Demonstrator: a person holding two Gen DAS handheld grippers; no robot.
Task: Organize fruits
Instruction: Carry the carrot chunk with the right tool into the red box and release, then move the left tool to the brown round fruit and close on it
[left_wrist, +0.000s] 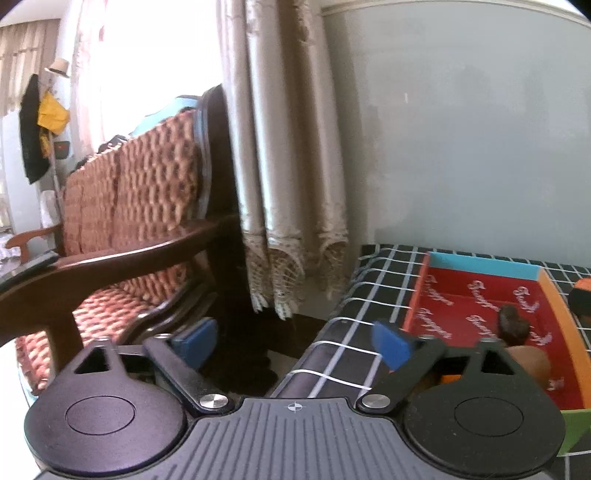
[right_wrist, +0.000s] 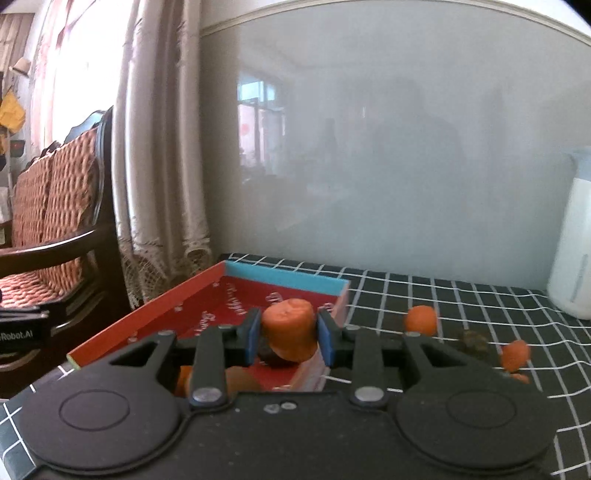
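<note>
My right gripper (right_wrist: 289, 338) is shut on an orange fruit (right_wrist: 290, 332) and holds it above the red tray (right_wrist: 155, 314). A dark fruit (right_wrist: 271, 357) lies in the tray under it. Two more orange fruits (right_wrist: 421, 319) (right_wrist: 515, 354) lie on the checked tablecloth right of the tray. My left gripper (left_wrist: 295, 339) is open and empty at the table's left edge, left of the red tray (left_wrist: 476, 299). In that view a dark fruit (left_wrist: 513, 323) and a brownish fruit (left_wrist: 532, 363) lie in the tray.
A white jug (right_wrist: 574, 251) stands at the back right of the table. A grey panel (right_wrist: 388, 147) runs along the back. A wooden armchair (left_wrist: 122, 236) with a woven cushion and a curtain (left_wrist: 284, 166) stand left of the table.
</note>
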